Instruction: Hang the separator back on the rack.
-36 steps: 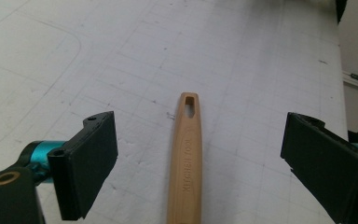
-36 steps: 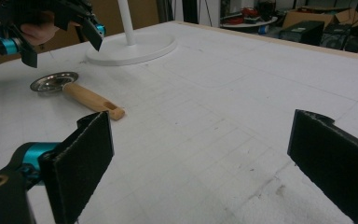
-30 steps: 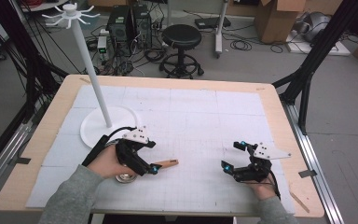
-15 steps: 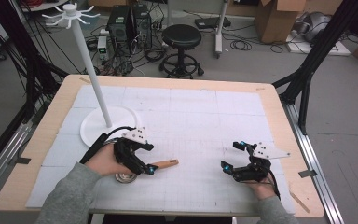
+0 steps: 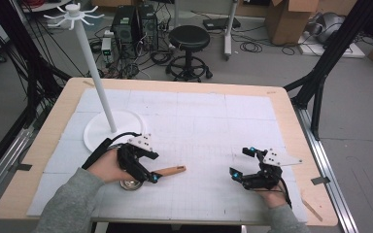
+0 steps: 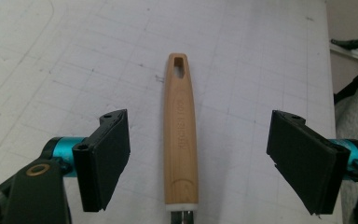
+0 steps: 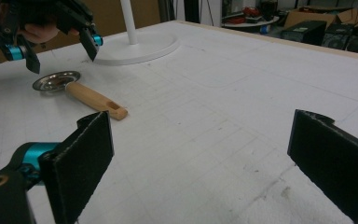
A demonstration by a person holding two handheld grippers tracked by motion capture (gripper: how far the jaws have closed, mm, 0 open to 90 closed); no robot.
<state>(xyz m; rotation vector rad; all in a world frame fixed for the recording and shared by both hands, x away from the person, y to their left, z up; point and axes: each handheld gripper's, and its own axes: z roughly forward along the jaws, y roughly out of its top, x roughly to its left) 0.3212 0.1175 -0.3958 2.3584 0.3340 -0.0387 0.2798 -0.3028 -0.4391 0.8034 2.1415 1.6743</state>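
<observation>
**Two open jaws straddle a wooden handle lying flat on the table**

Two black rubber pads of the left gripper [image 6: 193, 161] stand on either side of a wooden handle [image 6: 181, 135], with clear table showing between each pad and the wood. The jaws have just been closing in on it, yet they are wide apart and touch nothing; the handle is between them, not gripped.

The handle's long axis runs straight away from the gripper, parallel to the jaws, so closing them would pinch it across its narrow width. It is pale, smooth, rounded wood, slightly tapered, with a slot-shaped hanging hole at its far tip and faint lettering along it. Its near end meets a white collar and a metal neck.

From above, the handle [image 5: 170, 170] points toward the middle of the table, and the strainer's round shiny metal bowl [image 5: 131, 184] lies partly under the left hand. The left gripper [image 5: 151, 177] is directly over the tool.

The right gripper [image 5: 238, 164] rests well apart on the other side of the table, its jaws wide open and holding nothing. Its own view shows the strainer [image 7: 58, 80] far off.

Underneath is a white mat [image 5: 209, 126] with a faint grid, on a light wooden table [image 5: 291, 116]. Behind the left hand rises a white stand [image 5: 111, 127]: a round flat base, a thin pole and a ring of hooks on top.
</observation>
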